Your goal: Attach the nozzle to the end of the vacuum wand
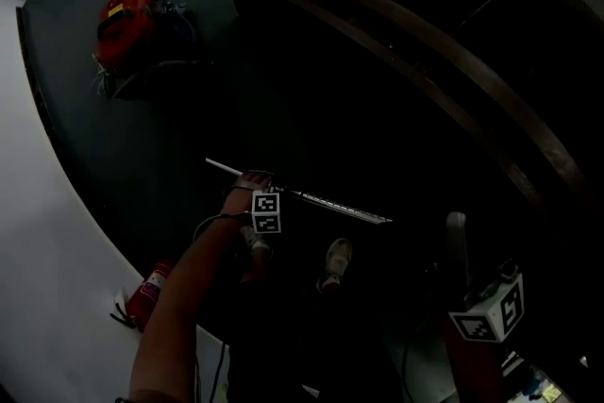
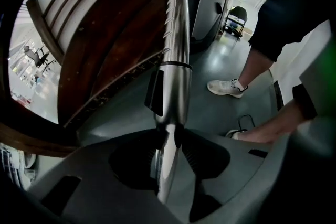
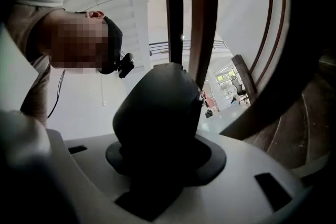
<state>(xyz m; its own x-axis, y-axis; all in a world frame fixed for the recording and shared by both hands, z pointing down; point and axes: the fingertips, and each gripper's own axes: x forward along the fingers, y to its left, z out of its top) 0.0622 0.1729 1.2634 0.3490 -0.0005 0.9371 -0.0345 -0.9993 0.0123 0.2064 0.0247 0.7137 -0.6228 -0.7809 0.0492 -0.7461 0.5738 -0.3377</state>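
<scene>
**Head view.** Dim scene.
- The left gripper (image 1: 264,192) points steeply down at centre, clamped across a long silver vacuum wand (image 1: 330,201). The wand lies slantwise, clear of the dark floor (image 1: 142,156). Gripping it mid-length probably keeps its end free for the joint.
- The right gripper (image 1: 486,309) is at lower right, well apart from the wand.
- A red fire extinguisher (image 1: 146,293) lies by the floor's pale edge.
- A red machine (image 1: 127,19) sits far off, at upper left.

**Left gripper view.**
- The jaws stand narrow, pads pressed on the wand, which runs straight away from the camera.
- A black collar (image 2: 157,94) sits just past the grip.
- Wooden slats (image 2: 105,50) curve to the left. A white shoe (image 2: 228,87) is on the floor to the right.

**Right gripper view.**
- The jaws are closed on a dark rounded piece (image 3: 157,110), judged to be the nozzle. It is carried upright, probably for presenting to the wand.
- The two parts are not yet joined.
</scene>
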